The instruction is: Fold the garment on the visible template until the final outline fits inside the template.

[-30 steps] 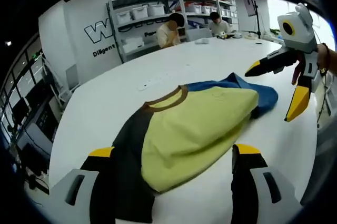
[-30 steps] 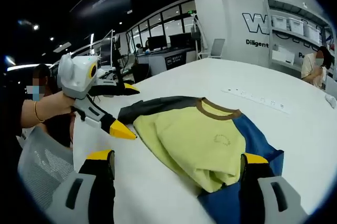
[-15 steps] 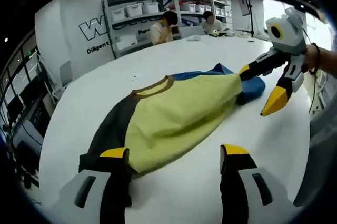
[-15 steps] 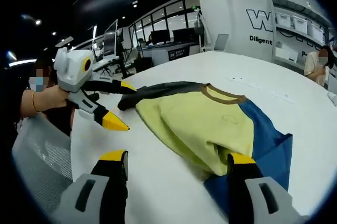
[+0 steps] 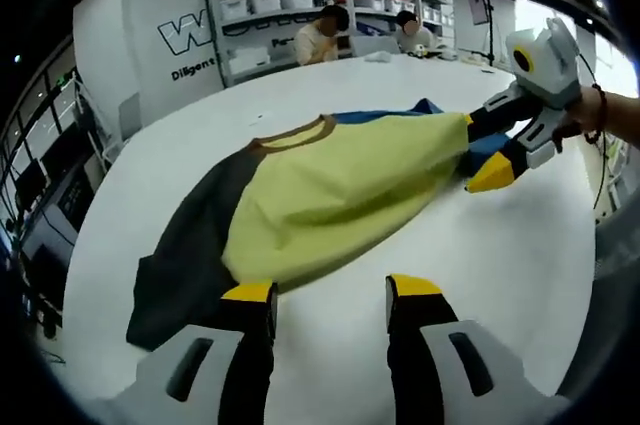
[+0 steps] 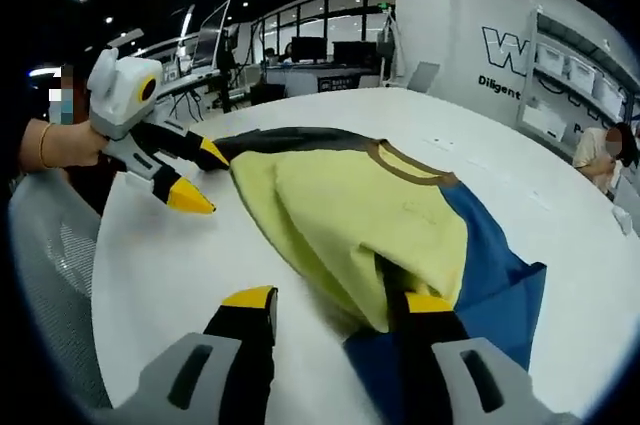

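A shirt with a yellow body [image 5: 340, 190], brown collar, dark grey sleeve [image 5: 185, 245] and blue sleeve lies on the white table [image 5: 500, 275]. My left gripper [image 5: 330, 293] is open, its jaws straddling the table just short of the yellow hem. In the right gripper view it [image 6: 200, 177] is held by a hand, its upper jaw at the dark sleeve [image 6: 280, 135]. My right gripper [image 6: 338, 300] is open, with the yellow edge [image 6: 370, 245] and blue cloth [image 6: 490, 265] reaching its right jaw. In the left gripper view it [image 5: 485, 150] brackets the shirt's blue end.
Shelves with white bins [image 5: 270, 5] line the far wall, and two people [image 5: 325, 35] sit at the table's far side. A grey mesh chair [image 6: 50, 265] stands by the table edge beside the person's hand. Desks with monitors [image 6: 300, 50] stand behind.
Both grippers have moved in toward opposite ends of the shirt, and each pair of jaws stands narrower than before. The shirt now lies longer and flatter.
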Demonstrator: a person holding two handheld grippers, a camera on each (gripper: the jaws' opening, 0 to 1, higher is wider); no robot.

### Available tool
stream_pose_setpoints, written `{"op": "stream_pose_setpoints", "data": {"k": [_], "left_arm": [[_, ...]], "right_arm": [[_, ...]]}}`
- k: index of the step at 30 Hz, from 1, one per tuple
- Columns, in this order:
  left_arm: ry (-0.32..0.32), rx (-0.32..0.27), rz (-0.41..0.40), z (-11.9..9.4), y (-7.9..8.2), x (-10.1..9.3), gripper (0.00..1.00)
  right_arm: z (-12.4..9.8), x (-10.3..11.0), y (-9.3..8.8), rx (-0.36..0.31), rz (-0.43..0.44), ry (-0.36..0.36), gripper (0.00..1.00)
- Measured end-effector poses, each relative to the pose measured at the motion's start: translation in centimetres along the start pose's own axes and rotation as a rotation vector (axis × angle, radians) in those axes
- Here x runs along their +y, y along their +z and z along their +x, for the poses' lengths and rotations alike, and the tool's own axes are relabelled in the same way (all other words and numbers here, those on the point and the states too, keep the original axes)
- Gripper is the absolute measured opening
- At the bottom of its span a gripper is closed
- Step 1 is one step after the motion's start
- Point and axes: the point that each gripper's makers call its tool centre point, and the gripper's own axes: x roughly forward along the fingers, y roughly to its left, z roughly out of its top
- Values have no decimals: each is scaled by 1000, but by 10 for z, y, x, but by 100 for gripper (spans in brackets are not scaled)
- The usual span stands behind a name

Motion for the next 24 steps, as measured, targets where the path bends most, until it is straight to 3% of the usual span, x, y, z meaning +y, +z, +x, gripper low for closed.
{"op": "stream_pose_setpoints", "data": {"k": [9,16,18,21,24], "left_arm": [[71,28,26,6,-8,24,45],[83,9,-7,17,-1,38,44],[84,8,-4,20,1,39,40],[107,-22,68,20,8,46,24],[95,-25,58,20,10,47,13]], "right_arm": [[7,-3,-6,16,-49,8,40],[10,-6,-7,23,-82,-4,33],[12,-9,-7,30,-102,-16,28],[13,-14,-8,41,-137,-35,19],[14,-12,-8,42,-134,-21,16]]}}
